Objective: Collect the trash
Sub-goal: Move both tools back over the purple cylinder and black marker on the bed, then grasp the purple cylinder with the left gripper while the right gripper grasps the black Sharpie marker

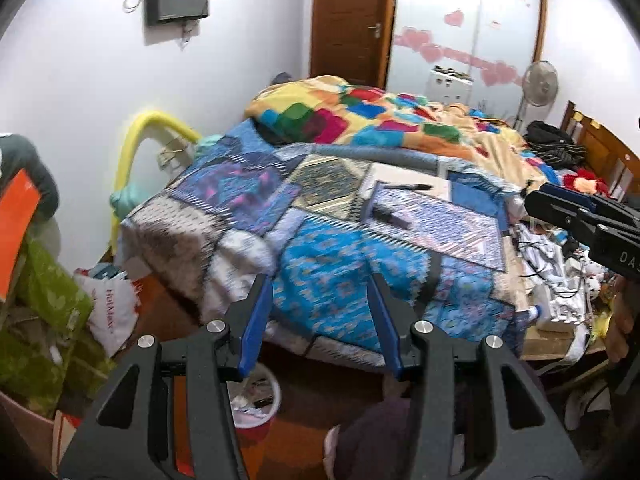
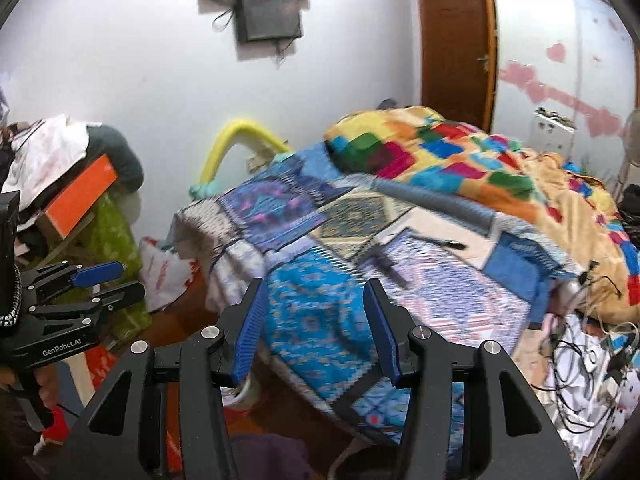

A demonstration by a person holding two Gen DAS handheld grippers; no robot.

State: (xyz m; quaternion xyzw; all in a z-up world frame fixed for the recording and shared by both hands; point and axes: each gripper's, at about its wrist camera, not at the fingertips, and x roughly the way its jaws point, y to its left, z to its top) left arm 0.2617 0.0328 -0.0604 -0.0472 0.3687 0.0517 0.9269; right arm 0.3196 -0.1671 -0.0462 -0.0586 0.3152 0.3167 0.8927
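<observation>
My left gripper [image 1: 320,300] is open and empty, held above the foot of a bed with a blue patchwork quilt [image 1: 328,256]. Below it on the floor stands a red bin [image 1: 256,404] with a white liner and scraps inside. My right gripper [image 2: 316,308] is open and empty too, over the same quilt [image 2: 320,312]. A dark pen [image 1: 408,187] and a dark flat object [image 1: 390,218] lie on the bed; the pen also shows in the right wrist view [image 2: 450,244]. The right gripper shows at the right edge of the left view [image 1: 560,208]; the left gripper shows at the left of the right view [image 2: 100,280].
A white plastic bag [image 1: 112,312] lies on the floor by the wall. Green bags and an orange box [image 1: 18,232] pile up at the left. Cables and clutter [image 1: 556,272] sit right of the bed. A colourful blanket [image 1: 380,120] is heaped at the far end.
</observation>
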